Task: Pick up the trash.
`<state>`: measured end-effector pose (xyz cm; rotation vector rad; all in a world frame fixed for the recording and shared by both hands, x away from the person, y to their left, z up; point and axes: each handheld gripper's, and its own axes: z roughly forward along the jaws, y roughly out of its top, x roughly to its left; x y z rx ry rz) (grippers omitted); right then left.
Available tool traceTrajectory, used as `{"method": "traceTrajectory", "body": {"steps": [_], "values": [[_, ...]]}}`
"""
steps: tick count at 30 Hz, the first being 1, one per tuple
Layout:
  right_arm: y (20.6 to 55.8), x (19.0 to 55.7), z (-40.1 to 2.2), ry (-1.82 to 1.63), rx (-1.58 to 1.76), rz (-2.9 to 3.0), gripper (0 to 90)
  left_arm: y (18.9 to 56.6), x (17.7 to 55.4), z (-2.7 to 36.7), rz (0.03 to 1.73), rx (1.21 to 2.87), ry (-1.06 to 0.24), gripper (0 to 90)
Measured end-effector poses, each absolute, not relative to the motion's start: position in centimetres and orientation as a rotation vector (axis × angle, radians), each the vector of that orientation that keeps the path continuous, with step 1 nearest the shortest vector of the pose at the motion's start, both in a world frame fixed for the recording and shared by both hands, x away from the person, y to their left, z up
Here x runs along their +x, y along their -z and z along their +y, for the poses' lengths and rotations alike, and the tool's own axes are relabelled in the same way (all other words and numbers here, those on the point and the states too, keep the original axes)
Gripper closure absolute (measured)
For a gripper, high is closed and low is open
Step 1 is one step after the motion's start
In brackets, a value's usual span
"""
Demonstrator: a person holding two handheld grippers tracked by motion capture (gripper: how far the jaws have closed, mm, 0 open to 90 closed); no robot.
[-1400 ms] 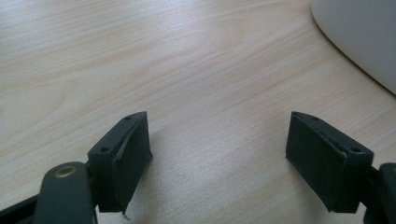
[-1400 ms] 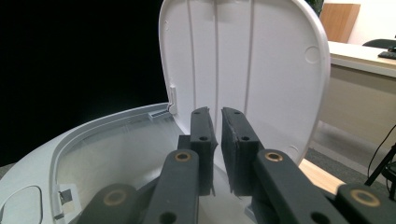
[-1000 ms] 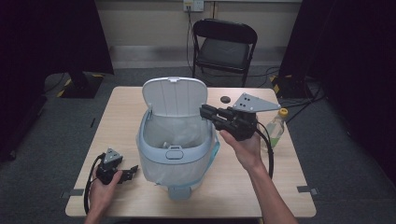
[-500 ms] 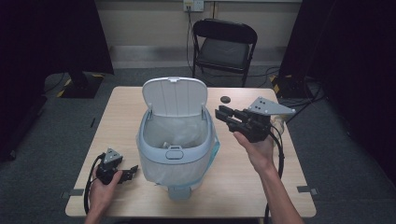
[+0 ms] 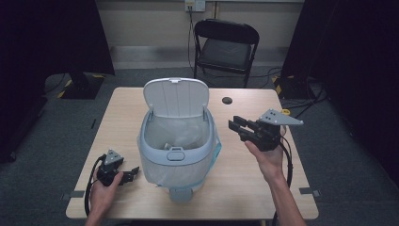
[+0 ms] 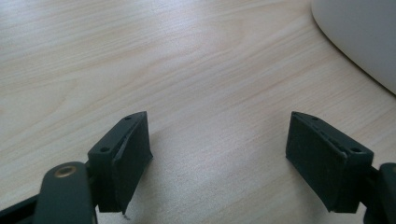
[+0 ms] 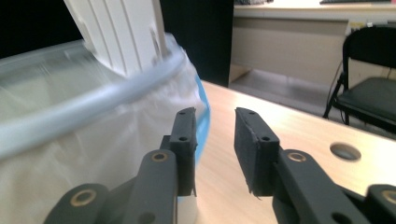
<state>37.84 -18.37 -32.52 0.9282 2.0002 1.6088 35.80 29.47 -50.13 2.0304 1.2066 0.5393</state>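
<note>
Two grippers: we see the left gripper (image 5: 123, 174) at lower left, jaws spread wide over bare wood; the right gripper (image 5: 239, 127) at centre right, jaws parted with nothing between them, having just been opening.
Bin (image 5: 176, 157): mid-frame, lid (image 5: 176, 97) upright, white liner (image 7: 116, 140) inside, between our hands.
Obstacles: none between jaws and bin.
Worktop (image 5: 244, 193): pale wood, cable hole (image 5: 227, 100) upper right.
Room: folding chair (image 5: 226, 44) behind, grey carpet.

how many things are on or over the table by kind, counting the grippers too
bins: 1, the bin with its lid up and a bag liner inside
grippers: 2, the left gripper and the right gripper, both with nothing between the jaws
total: 3
</note>
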Motion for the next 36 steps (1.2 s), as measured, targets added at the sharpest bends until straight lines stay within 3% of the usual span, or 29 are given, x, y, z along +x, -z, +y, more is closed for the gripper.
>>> {"method": "traceTrajectory", "body": {"steps": [8,25,36], "values": [[35.8,37.7,-19.7,-1.554,1.030,2.023,56.3,50.1,35.8,29.5,1.207,2.028,-0.537,21.4],[41.8,37.3,-22.8,-1.400,1.232,2.025,47.2,50.1,35.8,29.5,1.205,2.031,-0.536,21.3],[43.7,37.0,-25.0,-1.292,1.346,1.994,37.8,50.1,35.8,29.5,1.206,2.031,-0.537,21.3]]}}
